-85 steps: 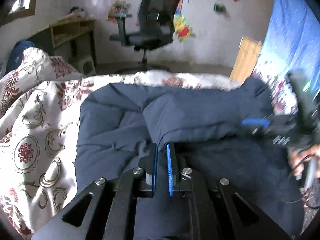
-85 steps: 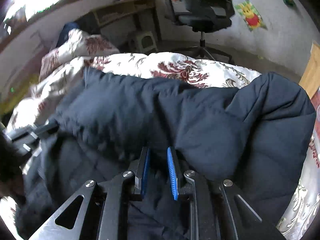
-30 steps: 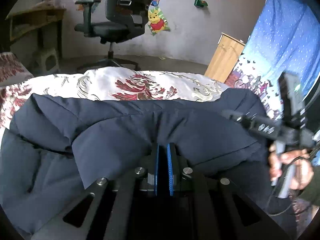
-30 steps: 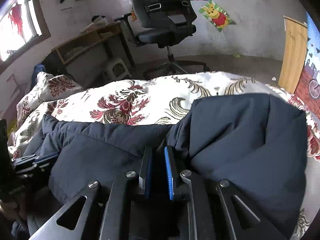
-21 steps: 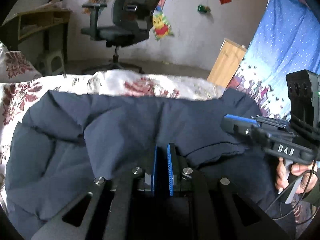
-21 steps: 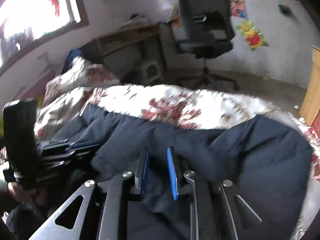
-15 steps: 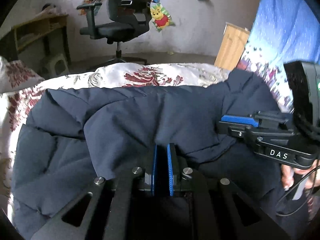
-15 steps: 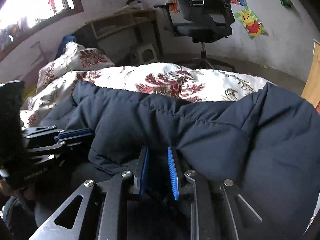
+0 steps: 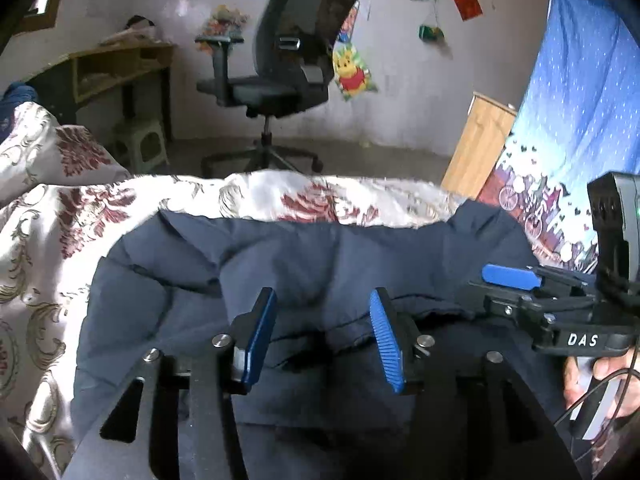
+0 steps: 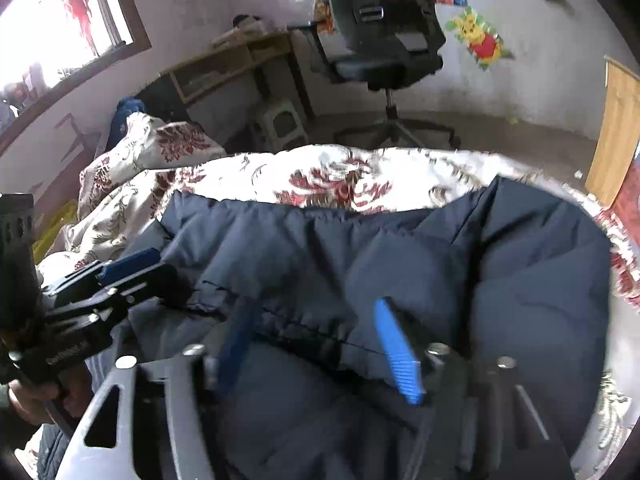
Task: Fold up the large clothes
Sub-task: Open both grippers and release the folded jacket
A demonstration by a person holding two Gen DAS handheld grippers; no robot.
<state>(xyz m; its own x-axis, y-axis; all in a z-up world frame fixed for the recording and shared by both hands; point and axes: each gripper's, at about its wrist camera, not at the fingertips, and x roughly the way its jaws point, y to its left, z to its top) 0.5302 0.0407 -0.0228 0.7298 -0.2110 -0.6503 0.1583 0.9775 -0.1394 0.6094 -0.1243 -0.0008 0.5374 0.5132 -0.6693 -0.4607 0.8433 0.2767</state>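
A dark navy padded jacket (image 9: 312,264) lies folded over on a floral quilt (image 9: 48,232); it also shows in the right wrist view (image 10: 400,256). My left gripper (image 9: 322,320) is open, its blue pads spread just above the folded hem edge, holding nothing. My right gripper (image 10: 316,340) is open too, over the same hem further right. Each gripper shows in the other's view: the right gripper (image 9: 516,280) at the right edge, the left gripper (image 10: 124,264) at the left edge.
The floral quilt (image 10: 320,176) covers the bed around the jacket. Beyond the bed stand an office chair (image 9: 288,80), a wooden desk (image 9: 104,68), a small stool (image 9: 140,148) and a wooden cabinet (image 9: 480,144). A blue curtain (image 9: 580,100) hangs at right.
Both grippers were shut on the jacket's hem and carried it over; now both have opened and let the fabric go, and it lies folded on the bed.
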